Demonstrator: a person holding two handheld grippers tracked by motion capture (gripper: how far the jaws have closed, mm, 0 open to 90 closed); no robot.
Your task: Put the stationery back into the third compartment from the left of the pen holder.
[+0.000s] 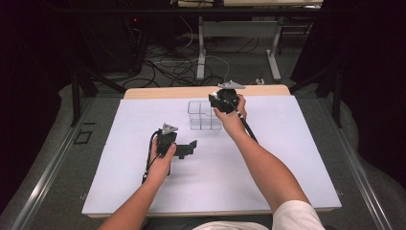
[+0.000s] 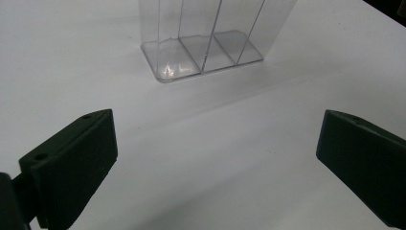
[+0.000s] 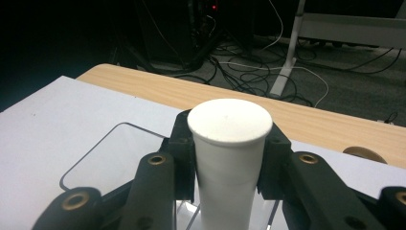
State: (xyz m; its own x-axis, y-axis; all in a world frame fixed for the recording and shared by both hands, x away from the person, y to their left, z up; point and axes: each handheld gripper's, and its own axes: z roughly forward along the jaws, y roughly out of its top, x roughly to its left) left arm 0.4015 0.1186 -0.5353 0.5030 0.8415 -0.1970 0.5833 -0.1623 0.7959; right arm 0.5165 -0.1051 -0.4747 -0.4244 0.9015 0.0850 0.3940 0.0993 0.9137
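A clear plastic box [image 1: 203, 116] with upright dividers stands on the white sheet near the table's far edge. My right gripper [image 1: 219, 101] hovers at the box's right rear corner. In the right gripper view it [image 3: 230, 148] is shut on a white cylinder [image 3: 229, 167] with a flat round top, held upright over the box's rim [image 3: 95, 148]. My left gripper [image 1: 187, 147] rests low on the sheet, in front and to the left of the box. Its jaws stand wide open with nothing between them [image 2: 215, 122], and they point toward the box [image 2: 206, 48].
The white sheet [image 1: 268, 172] covers most of the wooden table [image 1: 163, 92], whose bare strip runs along the far edge. Beyond that edge lie floor cables [image 1: 177, 67] and the white legs of another table [image 1: 201, 52]. Dark curtains flank both sides.
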